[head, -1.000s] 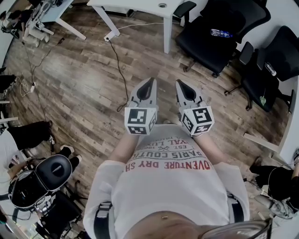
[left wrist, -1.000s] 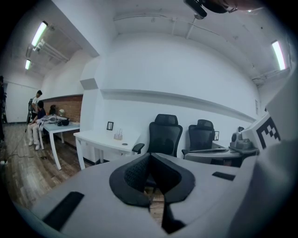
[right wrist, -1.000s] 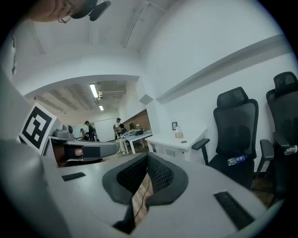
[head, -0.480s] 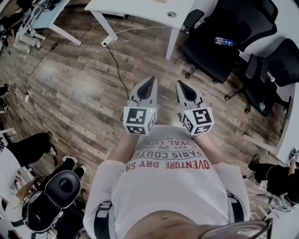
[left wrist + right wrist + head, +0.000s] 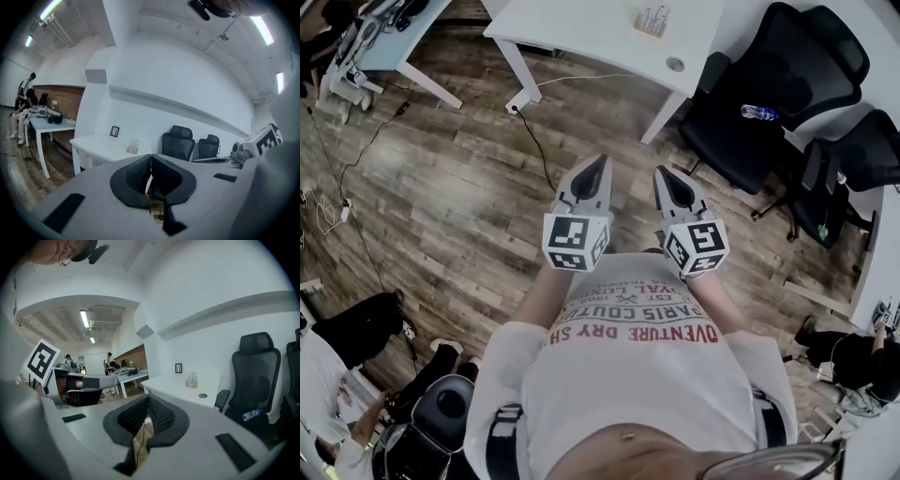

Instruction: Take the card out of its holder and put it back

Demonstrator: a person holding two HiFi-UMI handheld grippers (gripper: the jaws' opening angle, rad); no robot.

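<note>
My left tool (image 5: 600,164) and right tool (image 5: 662,172) are both pressed together, holding nothing. The card holder (image 5: 652,19) stands well away on the white counter (image 5: 581,23). I should step close, then spread one tool.

Wht table (image 5: 581,33) w/ small holder (image 5: 652,19)

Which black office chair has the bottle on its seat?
The black office chair beside the white desk; a clear bottle lies on it. The other chair stands farther right.

Office: white desk (image 5: 581,37) at 12 o'clock, black swivel chairs (image 5: 764,80) at 2 o'clock, wood-plank floor (image 5: 450,187), ceiling strip lights (image 5: 262,29).
</note>
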